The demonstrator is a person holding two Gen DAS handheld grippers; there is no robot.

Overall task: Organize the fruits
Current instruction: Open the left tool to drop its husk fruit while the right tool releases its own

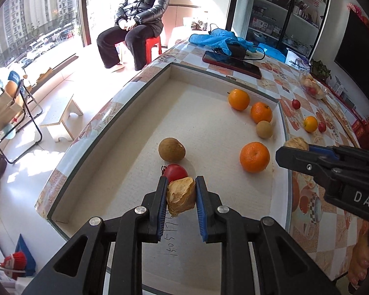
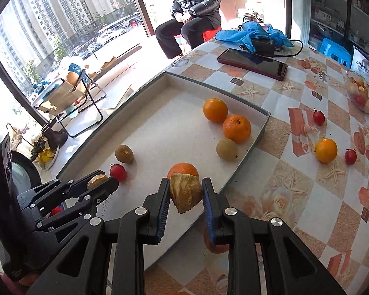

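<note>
Over the near left of the shallow white tray (image 1: 105,162): left gripper (image 1: 181,193) pinching one papery husked fruit (image 1: 180,195), blue pads pressed against both its sides, held just above the tray floor. Directly beyond it, one red cherry tomato (image 1: 176,172), then one brown kiwi-like fruit (image 1: 171,149), both lying in the tray. Further right in the tray, three oranges: one near (image 1: 254,156), two at the far right corner (image 1: 238,99) (image 1: 261,112), with a second brown round fruit (image 1: 264,129) just beside them. At the tray's right edge, right gripper (image 2: 185,193) clamped on a second husked fruit (image 2: 185,191), held above the rim in front of the near orange. Out on the patterned tablecloth (image 2: 295,184), right of the tray: one small orange (image 2: 326,150) and two small red fruits, one touching-close beside it (image 2: 350,156), one farther back (image 2: 318,117). At far right, one glass bowl (image 2: 361,93) holding more fruit, count unclear.
</note>
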